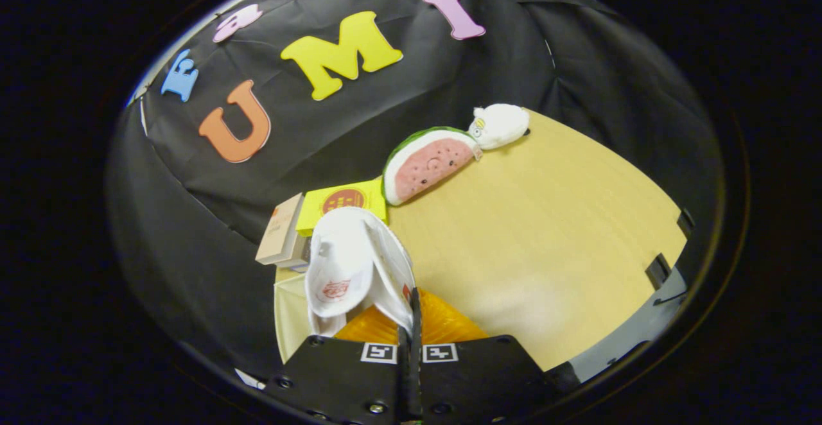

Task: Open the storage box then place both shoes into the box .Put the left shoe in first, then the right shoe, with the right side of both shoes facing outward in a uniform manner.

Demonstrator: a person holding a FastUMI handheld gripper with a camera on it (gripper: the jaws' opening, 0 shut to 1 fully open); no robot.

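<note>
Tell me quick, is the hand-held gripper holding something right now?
Hand-held gripper: closed, fingers pinching the edge of the white shoe, held up above the orange ribbed storage box on the light wooden table.

A shoe [350,271] sits lower centre, just above the gripper [411,341]. Two boxes [321,219] lie behind it. Upper right of these, two plush toys [449,152] rest on the table [546,239].

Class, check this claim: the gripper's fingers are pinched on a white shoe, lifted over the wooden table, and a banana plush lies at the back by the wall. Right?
Not quite. The gripper view shows a watermelon-slice plush, not a banana. The rest stands: the gripper pinches the white shoe over the wooden table.
</note>
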